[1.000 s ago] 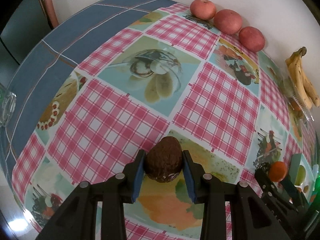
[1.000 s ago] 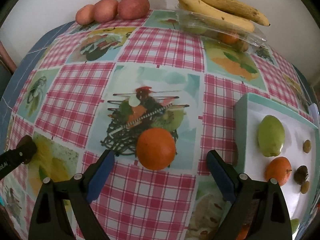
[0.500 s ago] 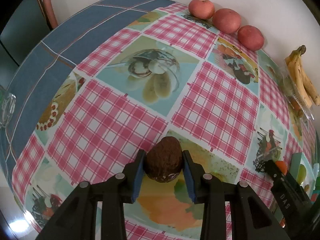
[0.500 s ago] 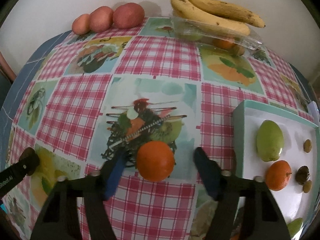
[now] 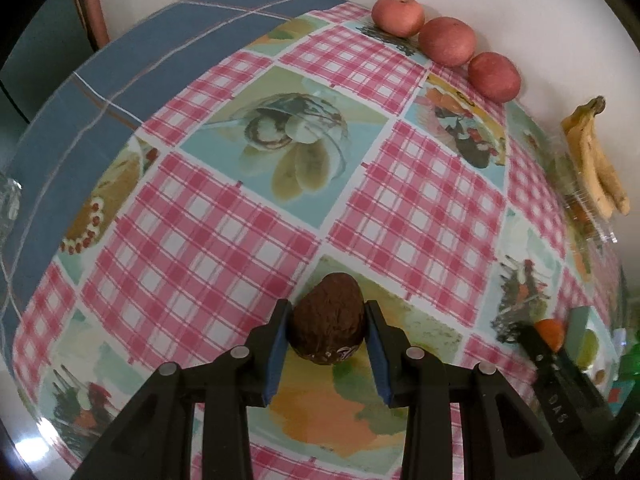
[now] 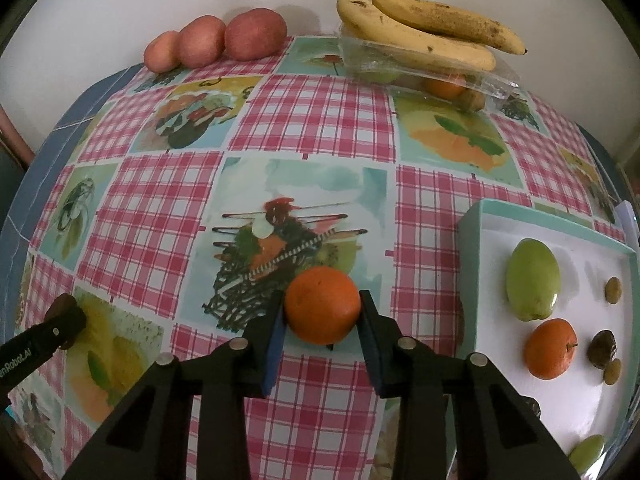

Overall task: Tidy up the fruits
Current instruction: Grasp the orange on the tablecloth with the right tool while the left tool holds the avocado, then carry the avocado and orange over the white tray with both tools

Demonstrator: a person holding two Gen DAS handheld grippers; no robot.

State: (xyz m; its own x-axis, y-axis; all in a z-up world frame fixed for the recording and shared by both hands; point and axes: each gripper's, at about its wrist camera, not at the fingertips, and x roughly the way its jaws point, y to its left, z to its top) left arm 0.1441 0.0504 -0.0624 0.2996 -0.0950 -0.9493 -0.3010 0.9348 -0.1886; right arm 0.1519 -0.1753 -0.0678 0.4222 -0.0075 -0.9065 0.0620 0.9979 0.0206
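Orange peel fills the gap of the right hand-held gripper [image 6: 322, 326], whose jaws are closing onto the orange [image 6: 322, 311] as it sits on the worktop [image 6: 312, 120], a grip low enough, I judge, to lift it cleanly. Just to its right stands the teal-rimmed tray [image 6: 476, 216], already holding a green fruit and another orange, so the likely path is short and unobstructed. Well to the left, the left hand-held gripper [image 5: 326, 334] is clamped on a brown kiwi [image 5: 327, 327], with bare checked cloth around it.
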